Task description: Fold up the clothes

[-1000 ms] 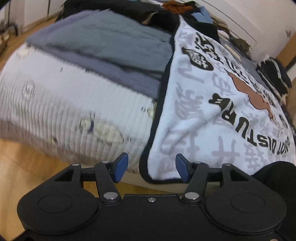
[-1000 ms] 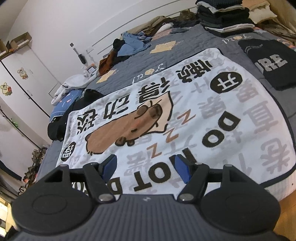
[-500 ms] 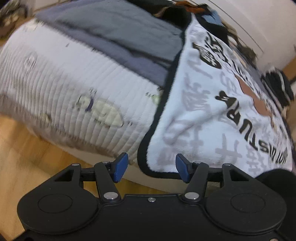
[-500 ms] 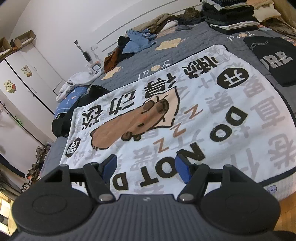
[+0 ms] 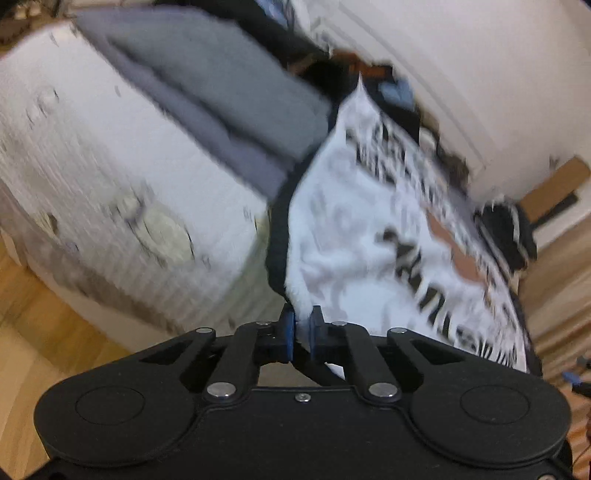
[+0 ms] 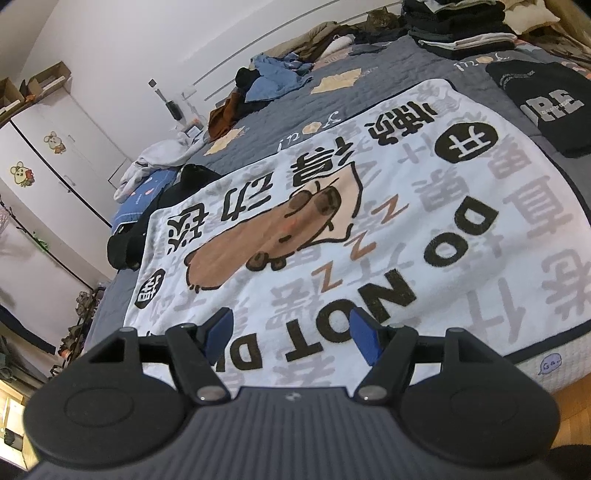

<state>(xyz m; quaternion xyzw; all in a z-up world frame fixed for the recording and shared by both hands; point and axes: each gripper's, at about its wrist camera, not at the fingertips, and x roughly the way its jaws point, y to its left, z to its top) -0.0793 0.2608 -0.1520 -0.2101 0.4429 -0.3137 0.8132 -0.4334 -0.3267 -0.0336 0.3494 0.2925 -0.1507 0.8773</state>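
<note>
The left gripper (image 5: 301, 334) has its blue pads pressed together on a corner of the white printed blanket (image 5: 369, 236) — the dark-edged cloth rises straight out from between them. This view is blurred, so little more of the grip can be told. Beside the corner hangs the white quilted side of the mattress (image 5: 110, 177), with wooden floor (image 5: 33, 332) below it and a grey bedspread (image 5: 229, 96) on top.

The right gripper (image 6: 291, 332) hovers low over the blanket's near edge, jaws wide apart and holding nothing. The blanket (image 6: 424, 236) lies spread flat across the bed, its brown cartoon animal and "DO NOT" lettering face up. Past its far right corner lies a black T-shirt (image 6: 543, 99); further back — a stack of folded clothes (image 6: 461, 26) and a loose heap of garments (image 6: 266, 81) near the wall.
</note>
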